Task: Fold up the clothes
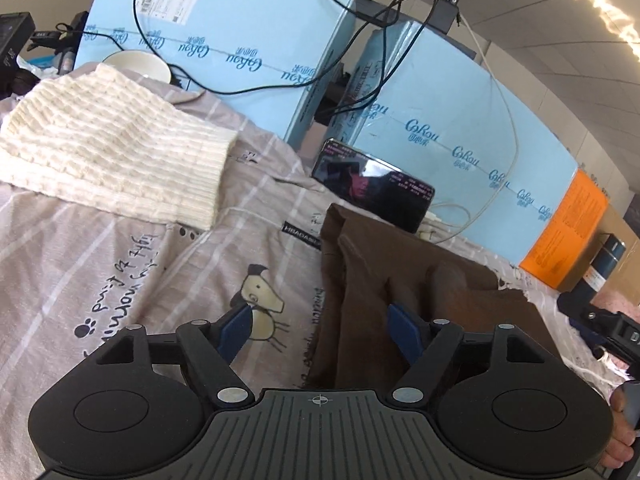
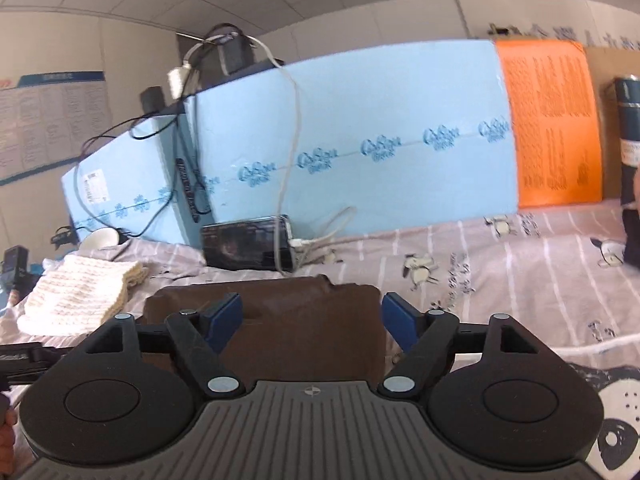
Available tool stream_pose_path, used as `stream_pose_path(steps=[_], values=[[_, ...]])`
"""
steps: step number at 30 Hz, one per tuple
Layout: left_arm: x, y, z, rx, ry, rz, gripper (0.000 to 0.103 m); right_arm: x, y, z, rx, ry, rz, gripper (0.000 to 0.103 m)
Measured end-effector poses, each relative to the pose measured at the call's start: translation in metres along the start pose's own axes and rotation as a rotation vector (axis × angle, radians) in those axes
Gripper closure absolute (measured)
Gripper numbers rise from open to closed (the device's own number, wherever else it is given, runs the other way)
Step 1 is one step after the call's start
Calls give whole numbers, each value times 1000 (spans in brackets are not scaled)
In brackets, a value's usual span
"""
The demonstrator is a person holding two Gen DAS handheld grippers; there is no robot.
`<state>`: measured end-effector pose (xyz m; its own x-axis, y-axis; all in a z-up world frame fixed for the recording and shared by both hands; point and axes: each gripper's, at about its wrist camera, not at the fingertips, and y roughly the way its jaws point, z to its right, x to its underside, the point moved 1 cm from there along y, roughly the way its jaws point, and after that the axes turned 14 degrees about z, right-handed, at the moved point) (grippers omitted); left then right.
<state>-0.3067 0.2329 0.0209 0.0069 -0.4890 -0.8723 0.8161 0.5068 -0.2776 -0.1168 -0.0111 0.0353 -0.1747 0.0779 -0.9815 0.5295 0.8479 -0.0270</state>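
A folded brown garment [image 1: 420, 292] lies on the grey striped bedsheet [image 1: 120, 280]. My left gripper [image 1: 320, 330] is open and empty, its jaws wide apart over the garment's left edge. A folded cream knit garment [image 1: 108, 148] lies to the far left. In the right wrist view the brown garment [image 2: 300, 328] lies flat between my open right gripper's [image 2: 312, 322] blue pads, close below them. The cream knit [image 2: 80, 292] shows at the left there.
Light blue foam boards [image 1: 460, 128] stand along the back with cables draped over them. A phone [image 1: 372, 186] leans against them, plugged in. A white bowl [image 1: 140, 64] sits far left. An orange sheet [image 2: 552, 120] and a dark bottle [image 2: 630, 120] stand at the right.
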Motion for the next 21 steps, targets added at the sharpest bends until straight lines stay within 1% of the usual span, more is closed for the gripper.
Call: stream_pose_path(steps=[2,3,4,5,7,9,11,13,16,18,19,20,21], values=[[1,-1,-3,20,-19,3,22,1,-9,-18,-182,-70,0,19],[1,-1,-3,25,-22,3,20,2,-14,-28,-297,-95,-20,18],[2,-1,-3,28,-25,5,20,5,-18,-39,-399,-122,-40,16],[2,-2,-3,32,-29,7,20,8,-21,-51,-461,-163,-62,12],[2,-2,-4,39,-38,8,19,18,-22,-75,-496,-287,-116,12],[1,-2,-4,43,-41,9,18,31,-13,-91,-442,-393,-173,12],[2,-2,-3,45,-40,9,18,39,-1,-96,-386,-430,-240,15],[2,-2,-3,48,-40,9,17,36,8,-92,-340,-402,-245,15],[2,-2,-3,52,-44,10,17,30,20,-78,-274,-297,-245,15],[3,-1,-2,54,-41,9,16,34,24,-81,-223,-323,-251,16],[3,-2,-2,56,-41,9,15,36,25,-83,-202,-340,-254,21],[2,-2,-3,57,-43,9,15,39,27,-89,-197,-366,-259,37],[2,-2,-3,58,-46,10,15,40,28,-94,-192,-386,-260,46]])
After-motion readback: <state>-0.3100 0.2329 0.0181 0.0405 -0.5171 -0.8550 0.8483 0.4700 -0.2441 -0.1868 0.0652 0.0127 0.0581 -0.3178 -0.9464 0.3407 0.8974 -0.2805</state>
